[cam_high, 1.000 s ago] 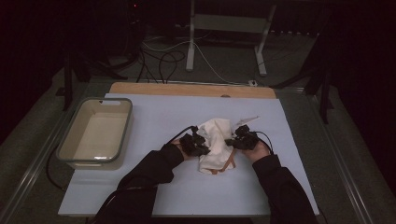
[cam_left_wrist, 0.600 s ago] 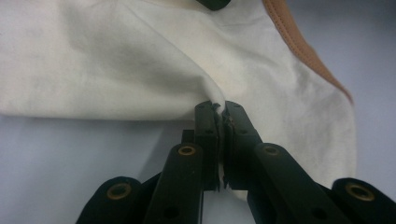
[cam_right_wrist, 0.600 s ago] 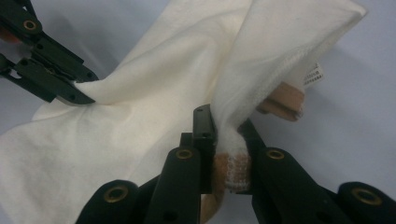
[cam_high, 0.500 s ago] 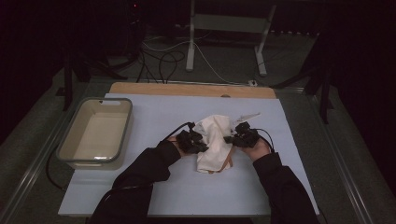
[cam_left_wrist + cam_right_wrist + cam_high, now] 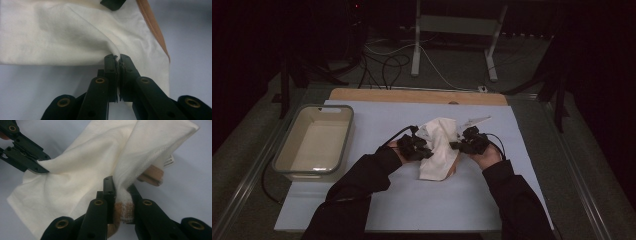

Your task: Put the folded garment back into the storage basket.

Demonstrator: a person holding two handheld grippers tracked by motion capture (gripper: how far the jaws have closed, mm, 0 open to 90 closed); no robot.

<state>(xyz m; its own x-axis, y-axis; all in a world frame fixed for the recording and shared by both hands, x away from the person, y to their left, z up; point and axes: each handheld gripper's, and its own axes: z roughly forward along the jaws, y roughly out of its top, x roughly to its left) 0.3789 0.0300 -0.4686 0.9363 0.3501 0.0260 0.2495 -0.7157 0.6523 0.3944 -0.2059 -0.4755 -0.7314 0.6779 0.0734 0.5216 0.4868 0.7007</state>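
My left gripper (image 5: 117, 58) has its fingers clamped on the white cloth (image 5: 439, 145) mid-bench; my right gripper (image 5: 119, 187) grips the cloth and its tan strap (image 5: 122, 211). Tub (image 5: 287, 155) at left: nothing visible inside.

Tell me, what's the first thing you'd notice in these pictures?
The white cloth bag in the middle of the pale blue table, with tan straps, pinched from both sides. The left gripper is shut on its fabric, and the right gripper is shut on fabric and a tan strap. Off to the left sits an empty cream tub.
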